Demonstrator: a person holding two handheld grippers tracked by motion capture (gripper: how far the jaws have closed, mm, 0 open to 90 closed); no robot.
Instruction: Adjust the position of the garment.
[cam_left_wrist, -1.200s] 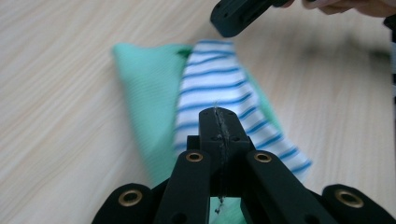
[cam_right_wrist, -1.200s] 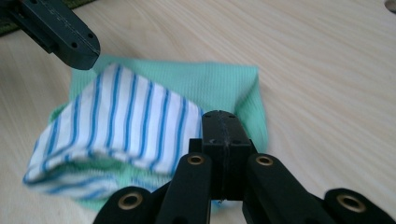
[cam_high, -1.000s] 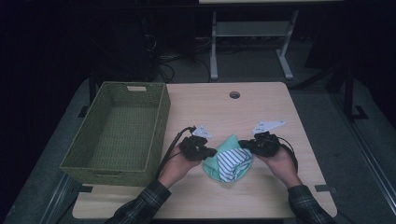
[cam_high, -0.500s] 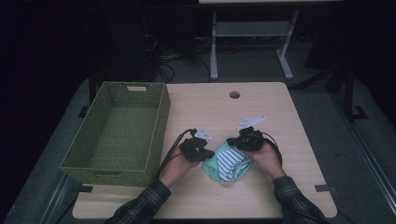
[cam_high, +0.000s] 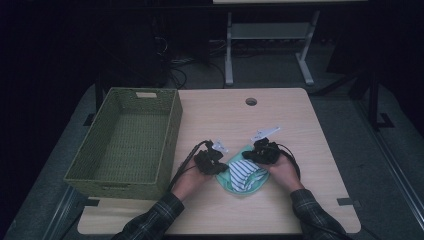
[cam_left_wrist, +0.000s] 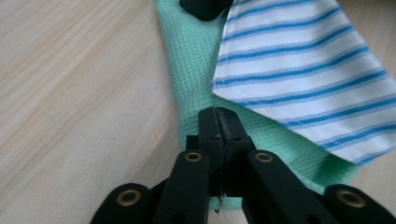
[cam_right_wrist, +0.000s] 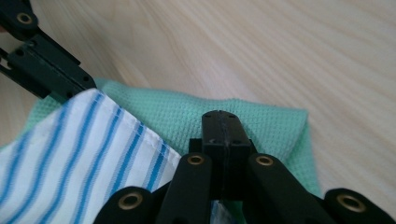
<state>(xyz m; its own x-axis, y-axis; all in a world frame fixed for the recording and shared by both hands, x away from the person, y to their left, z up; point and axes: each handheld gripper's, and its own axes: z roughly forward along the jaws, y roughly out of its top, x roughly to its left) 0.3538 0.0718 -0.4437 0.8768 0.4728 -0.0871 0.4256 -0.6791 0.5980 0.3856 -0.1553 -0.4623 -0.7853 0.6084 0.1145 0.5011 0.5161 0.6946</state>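
On the desk (cam_high: 300, 125), both claws, left (cam_left_wrist: 218, 122) and right (cam_right_wrist: 223, 125), pinch the cloth (cam_high: 242, 175): soft, light, floppy, probably best gripped at its edges.

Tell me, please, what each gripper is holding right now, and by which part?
Both hold the green cloth. The left gripper pinches its edge beside the striped cloth lying on it; the right gripper pinches the green edge opposite.

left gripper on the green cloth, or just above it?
Touching. The left gripper view shows the left gripper with its jaws shut, pinching the edge of the green cloth.
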